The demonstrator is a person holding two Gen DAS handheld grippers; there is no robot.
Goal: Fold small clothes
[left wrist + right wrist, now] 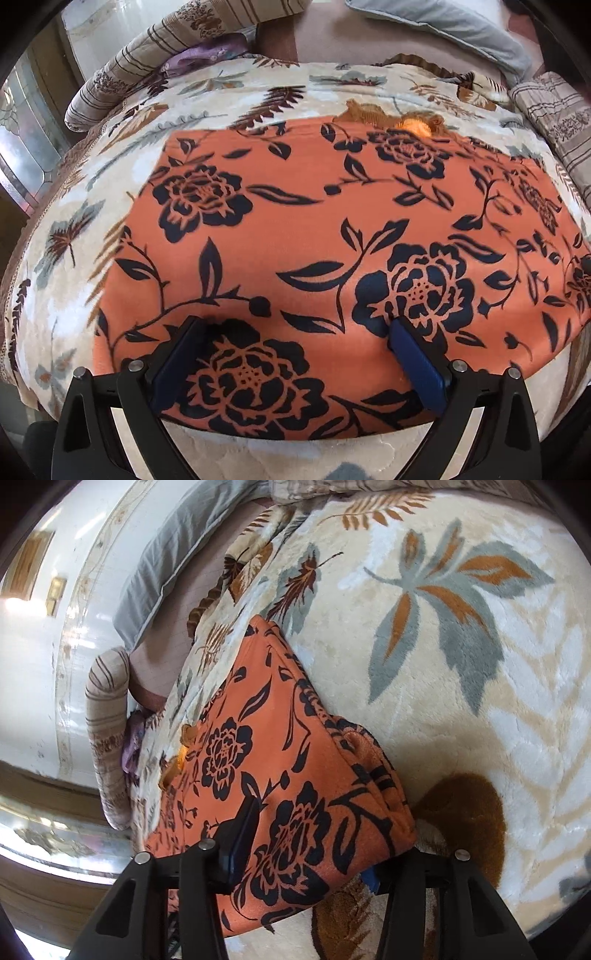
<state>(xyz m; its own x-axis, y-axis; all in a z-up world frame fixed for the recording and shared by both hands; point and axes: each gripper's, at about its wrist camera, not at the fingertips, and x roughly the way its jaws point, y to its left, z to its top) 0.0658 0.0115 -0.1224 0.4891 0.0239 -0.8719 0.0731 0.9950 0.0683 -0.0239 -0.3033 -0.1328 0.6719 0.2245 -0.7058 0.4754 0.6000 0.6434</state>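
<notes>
Two grippers worked over one orange garment printed with dark navy flowers, which lay on a cream plush blanket patterned with grey and brown leaves. In the left wrist view, the left gripper had its fingers spread wide, both blue pads resting on top of the cloth near its closest edge; the left pad and right pad sat well apart, with a large printed flower between them. The garment stretched flat ahead of the fingers, its far edge straight, and a small brownish, frilled piece of fabric showed just beyond that edge (too blurred to identify). In the right wrist view, the right gripper also had its fingers spread, with the near corner of the garment lying between them; one finger rested over the cloth, while the other was mostly hidden under the fabric, only a blue sliver showing. Here the cloth looked layered, with a thick doubled edge on the right of the fingers. Beyond the fingers lay a grey pillow and a striped bolster beside a white wall.
</notes>
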